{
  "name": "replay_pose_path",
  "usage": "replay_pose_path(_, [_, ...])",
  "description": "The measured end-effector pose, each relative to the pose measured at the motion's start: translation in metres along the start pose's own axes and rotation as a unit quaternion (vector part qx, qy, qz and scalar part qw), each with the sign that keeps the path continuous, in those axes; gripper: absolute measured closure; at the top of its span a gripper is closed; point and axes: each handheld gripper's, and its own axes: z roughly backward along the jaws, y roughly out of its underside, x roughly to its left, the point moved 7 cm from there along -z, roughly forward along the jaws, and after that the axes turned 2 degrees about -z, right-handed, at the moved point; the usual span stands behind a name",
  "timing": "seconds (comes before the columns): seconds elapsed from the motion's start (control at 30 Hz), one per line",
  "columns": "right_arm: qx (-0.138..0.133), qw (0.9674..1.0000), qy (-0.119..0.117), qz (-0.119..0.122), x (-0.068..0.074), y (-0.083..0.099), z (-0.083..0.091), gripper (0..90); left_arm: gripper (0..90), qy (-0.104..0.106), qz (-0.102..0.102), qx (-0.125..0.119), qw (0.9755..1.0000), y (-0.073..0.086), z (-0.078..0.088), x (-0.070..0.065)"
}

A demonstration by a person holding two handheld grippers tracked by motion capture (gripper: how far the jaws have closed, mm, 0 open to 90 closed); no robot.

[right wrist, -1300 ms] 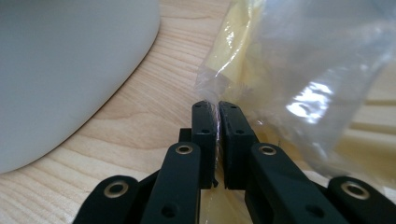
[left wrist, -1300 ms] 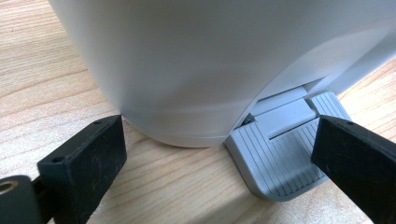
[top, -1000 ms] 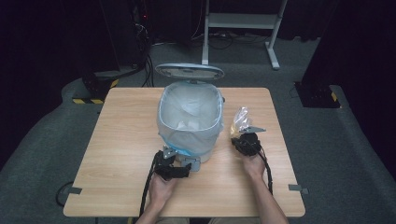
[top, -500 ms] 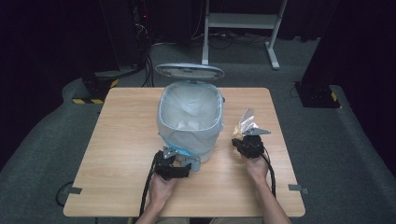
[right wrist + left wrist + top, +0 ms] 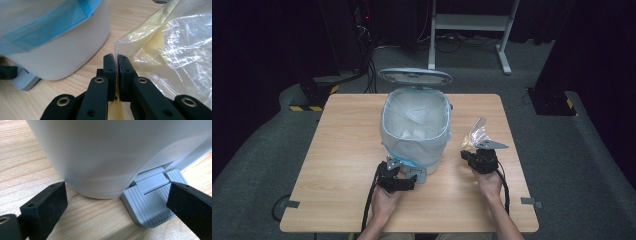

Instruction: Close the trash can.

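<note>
A white pedal bin (image 5: 414, 125) stands mid-table with its lid (image 5: 414, 77) raised and a clear liner with a blue hem (image 5: 50, 27) inside. My left gripper (image 5: 402, 176) sits at the bin's near foot. Its jaws stand open (image 5: 115, 195), one on each side of the bin's base, and the grey ribbed pedal (image 5: 150, 205) lies beside the right-hand jaw. Right of the bin, my right gripper (image 5: 473, 151) is shut on the edge of a crinkled clear plastic wrapper (image 5: 170, 50). The wrapper (image 5: 476, 134) stands up above the jaws (image 5: 117, 62).
The wooden table (image 5: 342, 150) has bare room to the left of the bin and along its near edge. Dark floor surrounds it, with a white desk frame (image 5: 472, 22) and cabling (image 5: 367, 60) behind.
The right gripper has drifted slightly to the right and lifted a little, with the wrapper still in it. The left gripper and the bin have stayed put.
</note>
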Motion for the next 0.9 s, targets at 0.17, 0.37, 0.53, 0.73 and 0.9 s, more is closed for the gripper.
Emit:
replay_pose_path(0.17, [-0.004,1.0,-0.004,0.005,0.004,-0.001,0.005,86.7,3.3,0.0,0.0,0.0,1.0,0.0,0.0,0.0])
replay_pose_path(0.37, [-0.009,0.9998,-0.008,0.015,0.01,-0.003,0.014,86.7,3.3,0.0,0.0,0.0,1.0,0.0,0.0,0.0])
replay_pose_path(0.53, [-0.008,0.9997,-0.016,0.016,0.013,-0.004,0.021,86.7,3.3,0.0,0.0,0.0,1.0,0.0,0.0,0.0])
replay_pose_path(0.73, [-0.009,0.9993,-0.024,0.026,0.019,-0.004,0.027,86.6,3.3,0.0,0.0,0.0,1.0,0.0,0.0,0.0])
replay_pose_path(0.9, [-0.019,0.9989,-0.034,0.026,0.024,-0.01,0.037,86.6,3.3,0.0,0.0,0.0,1.0,0.0,0.0,0.0])
